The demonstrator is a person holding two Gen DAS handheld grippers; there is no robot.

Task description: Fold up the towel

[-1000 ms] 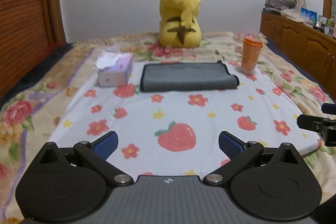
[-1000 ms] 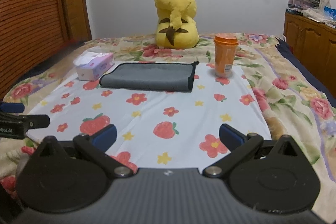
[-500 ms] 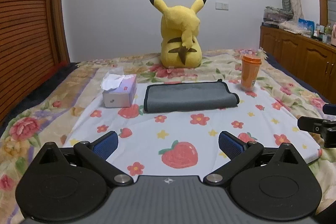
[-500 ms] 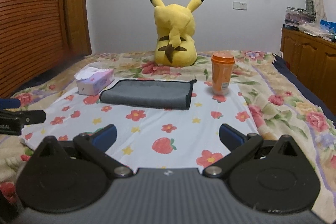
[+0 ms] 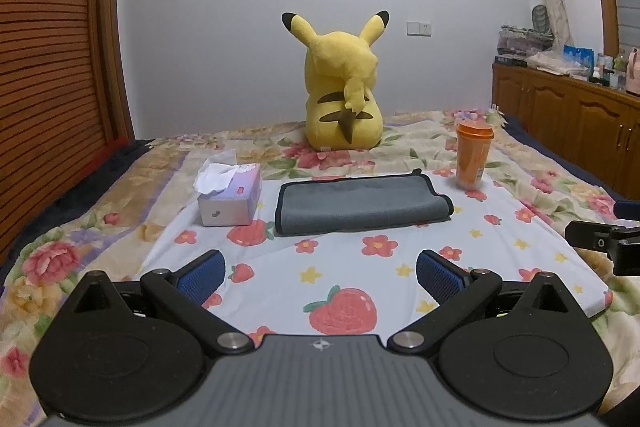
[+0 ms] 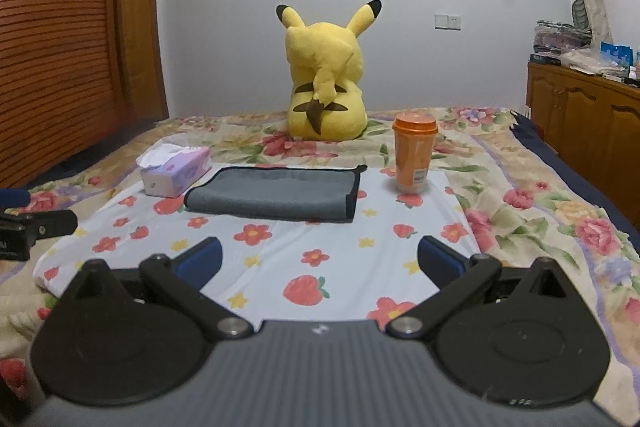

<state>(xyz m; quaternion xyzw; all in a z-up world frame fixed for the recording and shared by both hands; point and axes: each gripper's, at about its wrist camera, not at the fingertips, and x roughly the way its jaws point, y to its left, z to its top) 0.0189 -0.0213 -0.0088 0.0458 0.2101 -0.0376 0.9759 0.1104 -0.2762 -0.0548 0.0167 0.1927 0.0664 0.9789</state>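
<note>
On the bed, the folded towel (image 5: 360,203) lies on the printed sheet (image 5: 360,267) near its far edge. A tissue box (image 5: 230,199) sits just left, a lidded cup (image 5: 474,159) to the right, a Pikachu plush (image 5: 342,95) behind.

My left gripper (image 5: 320,277) hangs wide open over the strawberry sheet (image 5: 400,267); ahead lies the folded grey towel (image 5: 360,205), tissue box (image 5: 230,201) left, orange cup (image 5: 474,157) right.

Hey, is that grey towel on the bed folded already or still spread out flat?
Folded. The grey towel lies as a compact rectangle with a rounded, doubled edge on one side and stacked layers showing at its corner.
</note>
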